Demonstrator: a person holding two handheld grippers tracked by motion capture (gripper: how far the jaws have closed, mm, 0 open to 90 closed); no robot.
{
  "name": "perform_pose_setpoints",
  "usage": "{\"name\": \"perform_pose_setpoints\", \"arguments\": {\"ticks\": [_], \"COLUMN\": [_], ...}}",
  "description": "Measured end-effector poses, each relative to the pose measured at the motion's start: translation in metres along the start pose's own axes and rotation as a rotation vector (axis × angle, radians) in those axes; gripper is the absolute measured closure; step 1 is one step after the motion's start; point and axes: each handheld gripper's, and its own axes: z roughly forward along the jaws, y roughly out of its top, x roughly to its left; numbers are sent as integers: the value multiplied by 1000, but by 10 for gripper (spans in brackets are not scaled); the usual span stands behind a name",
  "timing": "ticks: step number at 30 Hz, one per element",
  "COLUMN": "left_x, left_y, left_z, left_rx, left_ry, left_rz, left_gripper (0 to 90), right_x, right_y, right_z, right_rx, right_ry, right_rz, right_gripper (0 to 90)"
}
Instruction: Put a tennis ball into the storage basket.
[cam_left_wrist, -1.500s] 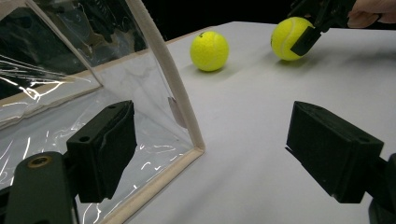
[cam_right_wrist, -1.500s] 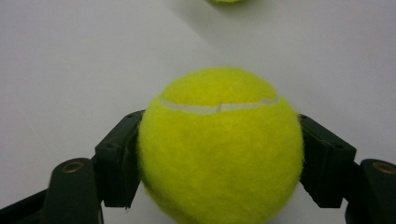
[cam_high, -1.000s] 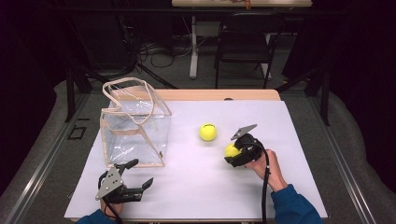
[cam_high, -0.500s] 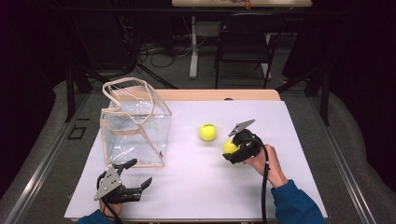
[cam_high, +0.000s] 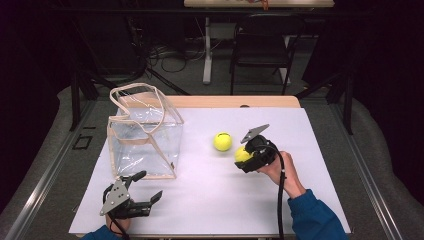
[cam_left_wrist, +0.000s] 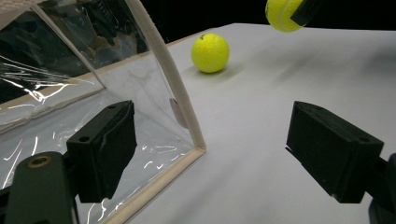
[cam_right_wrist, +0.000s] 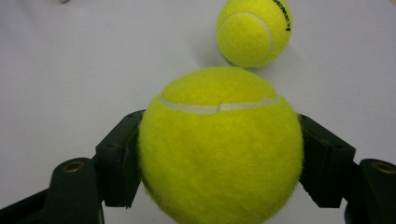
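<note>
My right gripper is shut on a yellow tennis ball, held just above the white table right of centre. Up close, that held ball sits squeezed between both black jaws. A second tennis ball lies loose on the table just left of it, also seen beyond the held one. A clear plastic bag with beige trim and handles stands upright at the left. My left gripper rests open at the table's front left, near the bag's front corner, nothing between its jaws.
The white table top ends at a wooden strip along the back. Beyond it are a dark chair and cables on the floor. The person's blue sleeve comes in at the bottom right.
The right gripper with its ball has lifted slightly and shifted a little toward the loose ball. The left gripper has stayed put.
</note>
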Motion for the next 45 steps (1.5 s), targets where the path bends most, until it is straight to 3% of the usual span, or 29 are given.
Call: {"name": "perform_pose_setpoints", "arguments": {"ticks": [15, 24, 31, 45], "left_x": [0, -2, 0, 0], "left_y": [0, 0, 0, 2], "left_z": [2, 2, 0, 5], "left_rx": [6, -1, -4, -4], "left_ry": [-11, -18, -13, -34], "left_rz": [0, -4, -8, 0], "left_gripper": [158, 158, 158, 158], "right_x": [4, 4, 12, 14], "right_y": [18, 33, 45, 65], "right_z": [5, 7, 7, 13], "right_rx": [9, -4, -16, -33], "right_ry": [22, 28, 37, 53], "right_rz": [-28, -52, -74, -87], "right_gripper": [266, 268, 268, 267]}}
